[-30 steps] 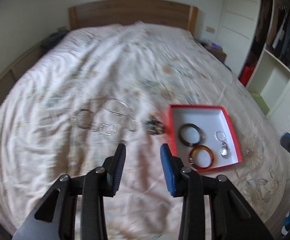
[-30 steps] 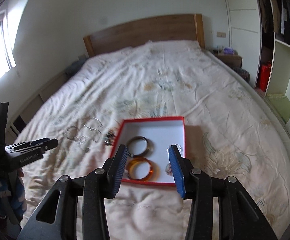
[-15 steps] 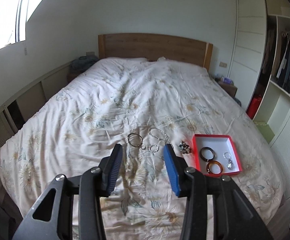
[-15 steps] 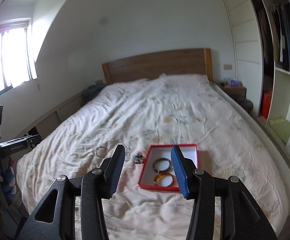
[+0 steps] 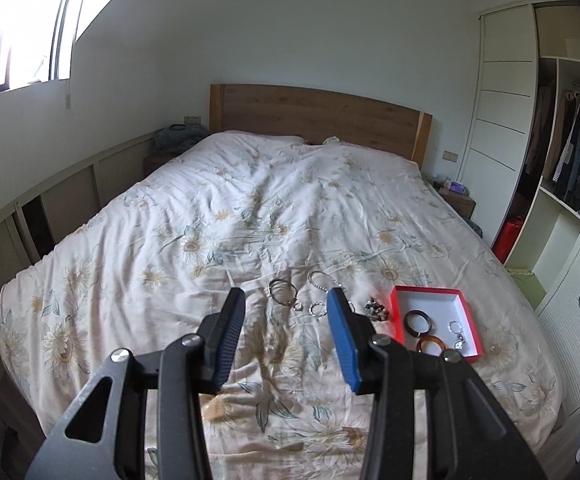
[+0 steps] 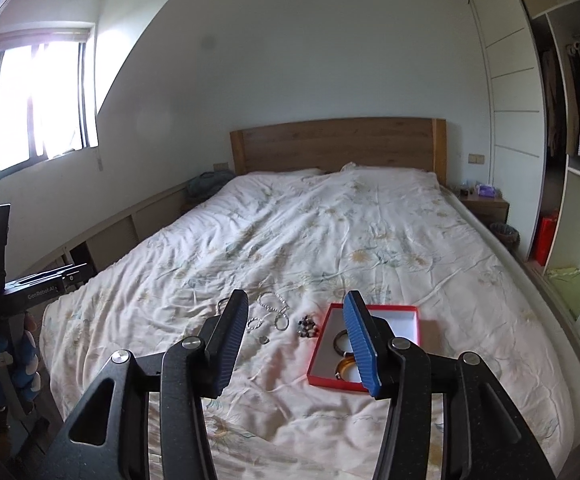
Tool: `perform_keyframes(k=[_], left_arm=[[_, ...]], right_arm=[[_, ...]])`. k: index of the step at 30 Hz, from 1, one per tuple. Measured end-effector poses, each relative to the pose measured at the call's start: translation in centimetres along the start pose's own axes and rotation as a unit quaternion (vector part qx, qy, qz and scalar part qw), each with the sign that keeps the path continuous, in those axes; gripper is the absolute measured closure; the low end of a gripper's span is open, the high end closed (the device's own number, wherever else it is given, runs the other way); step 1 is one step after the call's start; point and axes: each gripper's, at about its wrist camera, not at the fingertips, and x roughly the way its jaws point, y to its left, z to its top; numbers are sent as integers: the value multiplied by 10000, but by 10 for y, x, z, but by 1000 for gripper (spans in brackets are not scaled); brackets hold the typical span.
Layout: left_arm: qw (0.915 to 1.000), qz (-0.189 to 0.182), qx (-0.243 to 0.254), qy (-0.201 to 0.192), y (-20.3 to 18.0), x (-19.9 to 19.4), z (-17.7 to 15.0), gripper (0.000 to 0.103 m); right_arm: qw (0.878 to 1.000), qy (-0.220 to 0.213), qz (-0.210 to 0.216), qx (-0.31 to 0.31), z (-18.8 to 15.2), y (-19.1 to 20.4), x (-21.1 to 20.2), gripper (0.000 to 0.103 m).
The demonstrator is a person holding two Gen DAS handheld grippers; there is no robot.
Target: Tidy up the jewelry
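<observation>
We are holding both claws well back from the foot of the bed (image 5: 193, 216), with nothing between the fingers of either one. Our left gripper (image 5: 285, 300) is standing wide and empty; our right gripper (image 6: 296, 302) is standing apart about as far, also empty.

Ahead of the left claw and a little to its right, loose silver bracelets (image 5: 283, 292) and small rings (image 5: 317, 309) are lying on the quilt, with a dark beaded piece (image 5: 376, 309) just beyond its blue finger. Further right sits the red box (image 5: 430, 290), already holding a dark bangle (image 5: 418, 319), an amber bangle (image 5: 430, 345) and a small charm.

We are judging that we are between pickups: some pieces are stowed, several are still waiting outside. Next we are needing to bring one claw down and forward over a loose piece, straddling its thin rim, pinching gently so the quilt is not gathered too.
</observation>
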Motion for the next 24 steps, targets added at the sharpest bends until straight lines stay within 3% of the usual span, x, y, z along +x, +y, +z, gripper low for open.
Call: perform_keyframes(k=[9,24], left_arm=[[9993,162,7,327,14,62,-30,63],[9921,-188,40,1243,4,185,-84,63]], right_arm=[[9972,724,198,-4,-27,7,77,54],[9874,1522,407,121,-57,-1,189,54]])
